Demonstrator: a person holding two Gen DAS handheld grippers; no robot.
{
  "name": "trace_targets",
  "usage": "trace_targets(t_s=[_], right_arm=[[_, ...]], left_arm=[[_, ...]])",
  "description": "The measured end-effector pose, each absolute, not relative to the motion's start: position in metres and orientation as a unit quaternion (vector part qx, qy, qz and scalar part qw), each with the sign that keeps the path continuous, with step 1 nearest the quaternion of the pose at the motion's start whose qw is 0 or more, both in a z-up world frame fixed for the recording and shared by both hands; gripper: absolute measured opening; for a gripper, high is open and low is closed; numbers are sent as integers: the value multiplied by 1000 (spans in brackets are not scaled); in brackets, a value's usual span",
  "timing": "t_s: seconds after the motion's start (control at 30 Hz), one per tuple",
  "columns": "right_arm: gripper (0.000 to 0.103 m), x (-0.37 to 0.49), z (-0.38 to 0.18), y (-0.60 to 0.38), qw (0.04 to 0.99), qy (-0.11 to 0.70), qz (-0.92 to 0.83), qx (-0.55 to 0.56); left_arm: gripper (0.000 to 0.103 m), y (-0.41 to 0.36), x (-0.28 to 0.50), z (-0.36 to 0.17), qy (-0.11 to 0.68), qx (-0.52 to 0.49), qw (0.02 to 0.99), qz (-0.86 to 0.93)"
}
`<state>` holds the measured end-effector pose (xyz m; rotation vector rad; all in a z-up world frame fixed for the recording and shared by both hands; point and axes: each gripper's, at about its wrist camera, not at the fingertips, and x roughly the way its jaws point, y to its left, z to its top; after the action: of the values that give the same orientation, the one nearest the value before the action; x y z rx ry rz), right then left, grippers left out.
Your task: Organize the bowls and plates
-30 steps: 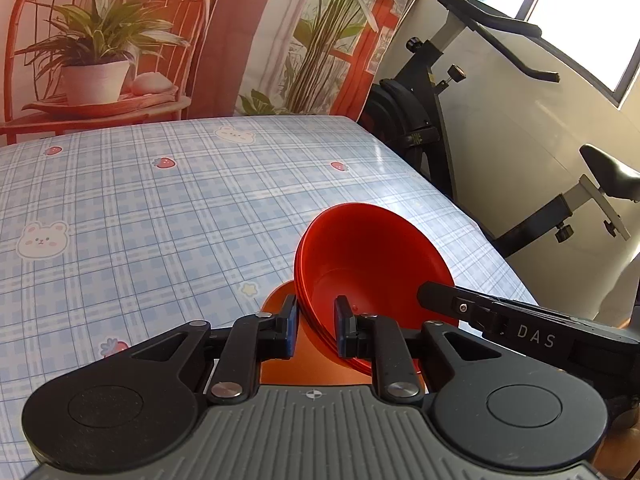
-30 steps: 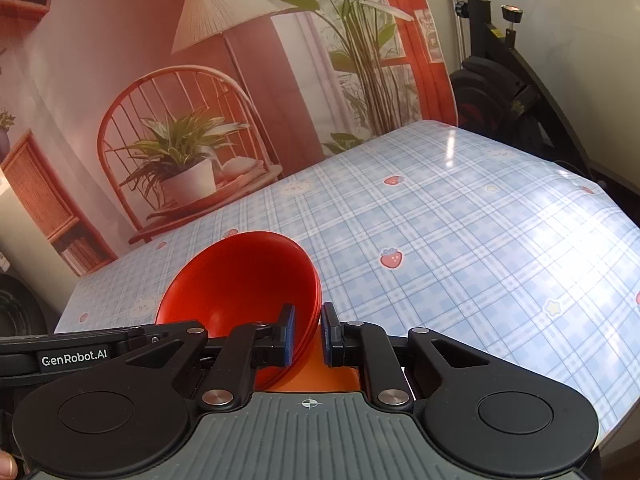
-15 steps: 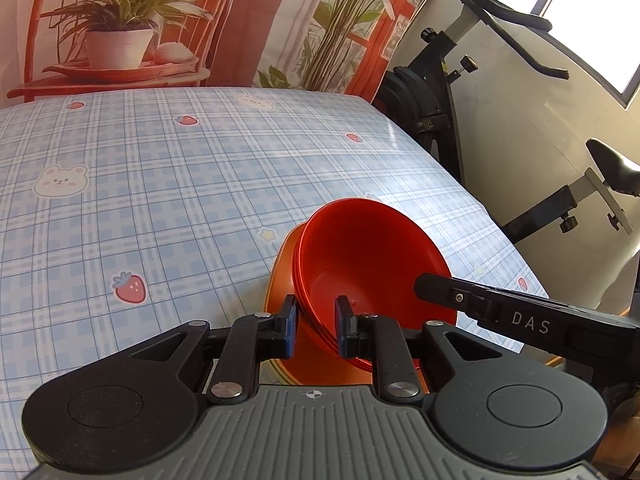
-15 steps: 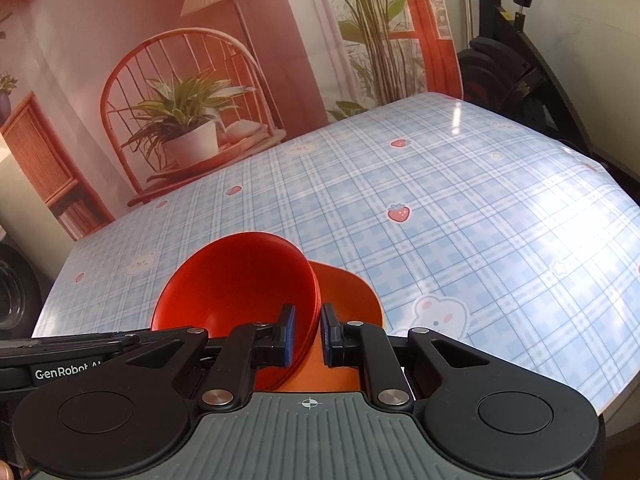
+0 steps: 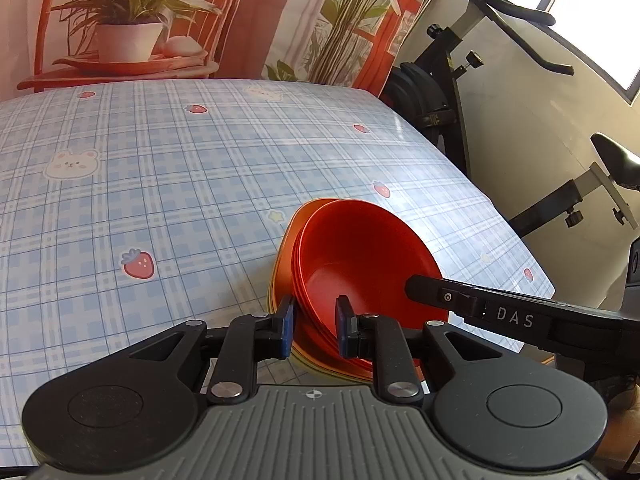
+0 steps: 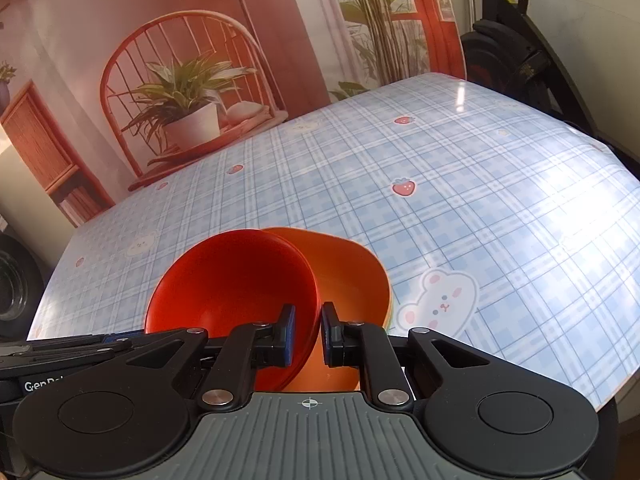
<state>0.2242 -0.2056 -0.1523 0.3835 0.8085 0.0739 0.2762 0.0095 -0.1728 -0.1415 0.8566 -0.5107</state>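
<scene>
red bowls (image 5: 360, 264), nested on orange plates (image 6: 352, 272) near the tabletop's (image 5: 180, 168) right edge. left gripper (image 5: 314, 326) and right gripper (image 6: 308, 330) each pinch opposite rims. best lowered level, then released together.

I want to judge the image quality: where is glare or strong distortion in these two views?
Left wrist view: window overexposed at top right, table edge bent by the fisheye. Right wrist view: sun glare on the tablecloth washes out the plaid at right; red bowls stay sharp.

left gripper (image 5: 313, 330): clamped, angled down | right gripper (image 6: 307, 335): clamped, angled down
</scene>
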Motion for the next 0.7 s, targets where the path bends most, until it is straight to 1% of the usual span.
trace_targets(t_s=[0.33, 0.47, 0.6, 0.7], right_arm=[[13, 223, -158, -207, 897, 393, 43, 197], [14, 222, -154, -208, 901, 386, 44, 193], [17, 220, -149, -210, 905, 378, 45, 192], [18, 216, -145, -212, 907, 373, 42, 192]], left_arm=[[22, 9, 273, -174, 407, -63, 879, -239], [22, 5, 270, -170, 404, -46, 885, -228], [32, 7, 265, -163, 393, -48, 891, -223], [36, 10, 261, -155, 383, -47, 897, -216]])
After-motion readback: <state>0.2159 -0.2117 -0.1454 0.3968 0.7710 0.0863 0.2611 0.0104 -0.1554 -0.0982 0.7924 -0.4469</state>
